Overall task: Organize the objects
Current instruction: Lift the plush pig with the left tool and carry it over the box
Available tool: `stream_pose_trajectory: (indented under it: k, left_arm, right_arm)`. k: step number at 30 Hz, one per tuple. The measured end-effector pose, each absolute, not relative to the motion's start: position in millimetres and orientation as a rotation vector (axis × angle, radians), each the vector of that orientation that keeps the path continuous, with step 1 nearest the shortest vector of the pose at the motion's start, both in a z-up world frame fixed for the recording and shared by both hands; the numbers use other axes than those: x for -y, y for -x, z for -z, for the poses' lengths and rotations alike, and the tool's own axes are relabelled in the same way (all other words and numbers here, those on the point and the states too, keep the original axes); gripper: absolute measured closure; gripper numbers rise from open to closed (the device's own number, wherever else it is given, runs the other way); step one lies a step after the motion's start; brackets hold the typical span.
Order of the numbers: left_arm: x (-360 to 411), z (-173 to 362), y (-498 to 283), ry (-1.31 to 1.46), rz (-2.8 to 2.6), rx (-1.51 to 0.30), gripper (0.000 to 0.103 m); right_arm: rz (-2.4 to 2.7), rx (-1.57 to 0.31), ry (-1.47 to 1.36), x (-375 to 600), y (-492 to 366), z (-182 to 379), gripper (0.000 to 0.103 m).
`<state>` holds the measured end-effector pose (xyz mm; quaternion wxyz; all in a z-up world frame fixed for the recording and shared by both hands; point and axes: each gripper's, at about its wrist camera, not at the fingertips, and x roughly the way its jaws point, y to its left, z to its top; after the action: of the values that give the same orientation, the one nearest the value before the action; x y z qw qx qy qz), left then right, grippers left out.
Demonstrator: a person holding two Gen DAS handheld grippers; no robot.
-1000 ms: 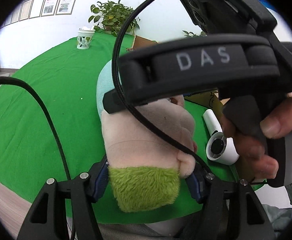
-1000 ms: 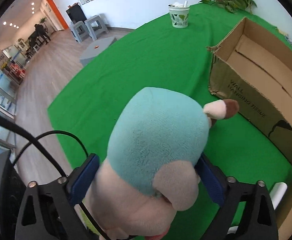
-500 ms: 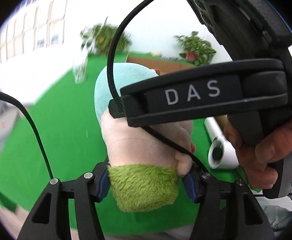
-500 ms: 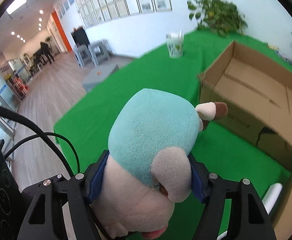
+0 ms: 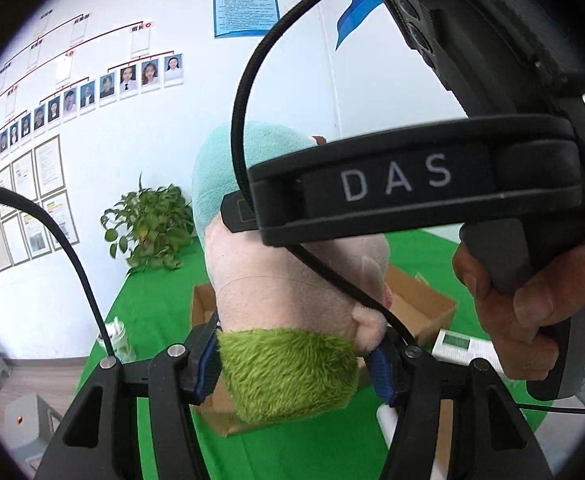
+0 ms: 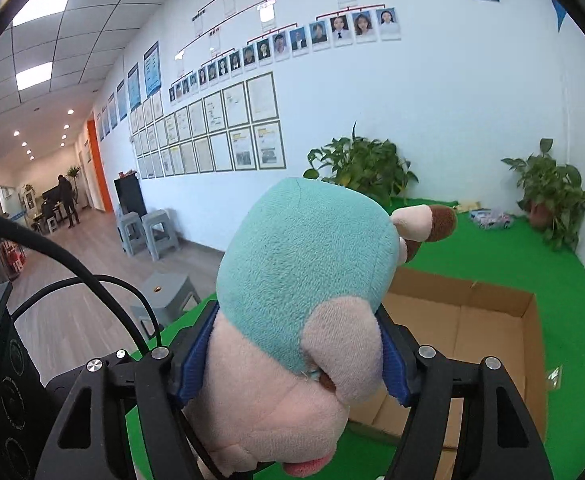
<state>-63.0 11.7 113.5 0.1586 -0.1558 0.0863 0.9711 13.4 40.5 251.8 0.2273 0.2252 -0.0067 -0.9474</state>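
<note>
Plush toy (image 6: pixel 292 304) clamped between both grippers' jaws; above cardboard box (image 6: pixel 472 344).

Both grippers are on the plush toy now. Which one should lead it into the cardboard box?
Right, probably. The right gripper clamps the plush toy with the cardboard box open just beyond it; the left gripper, gripping the green end, sees mostly toy.

potted plants (image 6: pixel 366 168) by wall | framed papers (image 6: pixel 212 132) | grey stools (image 6: pixel 148 232), perhaps plastic
</note>
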Motion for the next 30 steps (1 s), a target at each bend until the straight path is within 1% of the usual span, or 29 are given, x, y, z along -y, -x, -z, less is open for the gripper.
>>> stream_pose_trajectory:
  k: [5,7,8,12,16,26,27,28,30]
  left_arm:
    - [-11.3,-133.5,104.9,0.434,-2.759,-0.231,0.044]
    - [-7.9,-138.1,122.8,0.455,-2.756,-0.21,0.044]
    - [-5.9,-143.0,115.8,0.469,-2.754,-0.197,0.044]
    - [-0.1,-145.8,148.0,0.51,-2.756,-0.159,0.044]
    - [6.5,-143.5,174.2,0.56,-2.76,-0.129,0.044]
    - [22.8,-110.4,223.1,0.738,-2.738,-0.067,0.044]
    - [23.6,-105.0,225.3,0.75,-2.74,-0.069,0.044]
    - [32.1,-90.1,209.7,0.76,-2.74,-0.065,0.044]
    - [36.0,-73.8,213.2,0.802,-2.726,-0.049,0.044]
  right_arm:
    - [2.637,-0.005,-0.601,-61.4,16.1,-288.4,0.035]
    - [2.631,-0.015,-0.618,-59.5,48.2,-299.8,0.035]
    - [2.623,-0.023,-0.635,-57.7,65.2,-303.1,0.035]
    - [2.583,-0.031,-0.704,-35.5,145.3,-304.8,0.035]
    - [2.571,-0.015,-0.745,-25.5,193.5,-302.3,0.035]
    - [2.511,0.036,-0.874,3.4,272.2,-242.8,0.036]
    - [2.498,0.045,-0.892,7.0,275.0,-231.2,0.036]
    - [2.481,0.056,-0.91,9.3,283.5,-223.7,0.036]
    - [2.458,0.066,-0.95,14.0,284.1,-197.6,0.036]
